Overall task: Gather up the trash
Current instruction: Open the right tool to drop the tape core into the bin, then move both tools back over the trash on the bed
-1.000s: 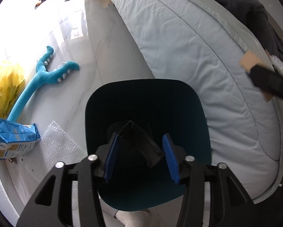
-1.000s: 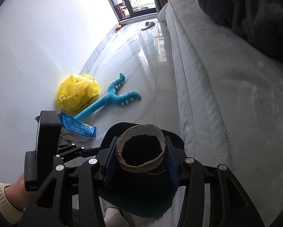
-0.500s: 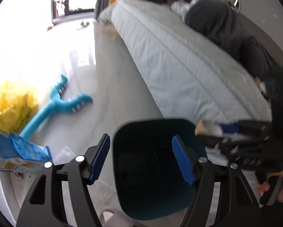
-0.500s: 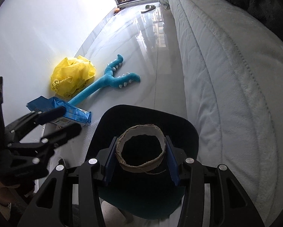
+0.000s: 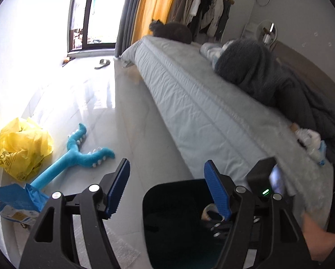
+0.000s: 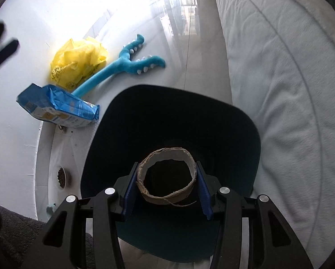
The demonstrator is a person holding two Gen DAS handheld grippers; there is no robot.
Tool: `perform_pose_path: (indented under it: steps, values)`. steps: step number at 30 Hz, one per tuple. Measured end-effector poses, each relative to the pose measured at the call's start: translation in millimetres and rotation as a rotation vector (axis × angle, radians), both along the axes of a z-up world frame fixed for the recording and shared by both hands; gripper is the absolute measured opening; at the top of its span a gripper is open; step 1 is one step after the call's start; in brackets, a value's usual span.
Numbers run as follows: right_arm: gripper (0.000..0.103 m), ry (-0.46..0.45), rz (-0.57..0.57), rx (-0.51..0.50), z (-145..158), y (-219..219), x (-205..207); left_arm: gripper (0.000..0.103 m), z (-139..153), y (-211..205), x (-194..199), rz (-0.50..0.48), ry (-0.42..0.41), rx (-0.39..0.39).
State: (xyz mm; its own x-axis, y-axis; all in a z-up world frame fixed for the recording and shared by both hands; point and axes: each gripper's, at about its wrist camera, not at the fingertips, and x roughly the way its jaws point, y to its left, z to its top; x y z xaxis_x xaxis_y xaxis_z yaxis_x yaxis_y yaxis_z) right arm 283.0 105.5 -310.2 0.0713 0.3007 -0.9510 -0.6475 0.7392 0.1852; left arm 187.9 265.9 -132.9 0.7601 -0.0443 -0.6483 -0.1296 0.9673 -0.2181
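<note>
Left gripper (image 5: 167, 192) just opened, empty, raised; right gripper (image 6: 167, 185) clamps cardboard ring (image 6: 166, 177) lower over bin (image 6: 174, 121).

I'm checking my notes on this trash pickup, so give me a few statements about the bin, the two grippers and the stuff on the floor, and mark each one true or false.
1. The right gripper holds a cardboard ring above the dark bin. True.
2. The left gripper grips a crumpled black scrap. False: its jaws have just been opening and nothing is between them.
3. The yellow plastic bag lies inside the bin. False: it lies on the floor by the wall.
4. A blue plush toy lies on the floor beside the yellow bag. True.
5. The blue packet sits on the bed. False: it is on the floor.
</note>
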Motion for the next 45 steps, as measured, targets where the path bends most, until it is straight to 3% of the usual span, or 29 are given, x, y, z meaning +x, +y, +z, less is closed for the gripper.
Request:
perform_pose_path:
  steps: [3,5,16,24,32,45]
  values:
    - [0.049,0.012,0.007,-0.019,-4.7,0.2,-2.8,0.078,19.5,-2.9,-1.9,-0.005,-0.059,0.016]
    - [0.049,0.011,0.015,-0.027,-6.1,1.3,-5.3,0.087,28.4,-5.3,-2.9,-0.008,-0.088,0.026]
    - [0.066,-0.005,0.045,-0.035,-0.8,-1.7,-9.7,0.094,54.3,-12.0,-4.8,0.022,-0.181,0.066]
    - [0.070,-0.069,0.096,0.027,33.8,-2.8,-20.9,0.094,72.7,-29.4,-2.9,0.024,-0.232,0.109]
    - [0.073,-0.208,0.120,0.108,79.4,-22.0,-27.1,0.094,88.3,-43.3,2.1,0.022,-0.255,0.056]
    - [0.075,-0.393,0.005,0.208,141.6,-91.7,-13.3,0.095,111.5,-84.1,10.8,-0.005,-0.309,0.029]
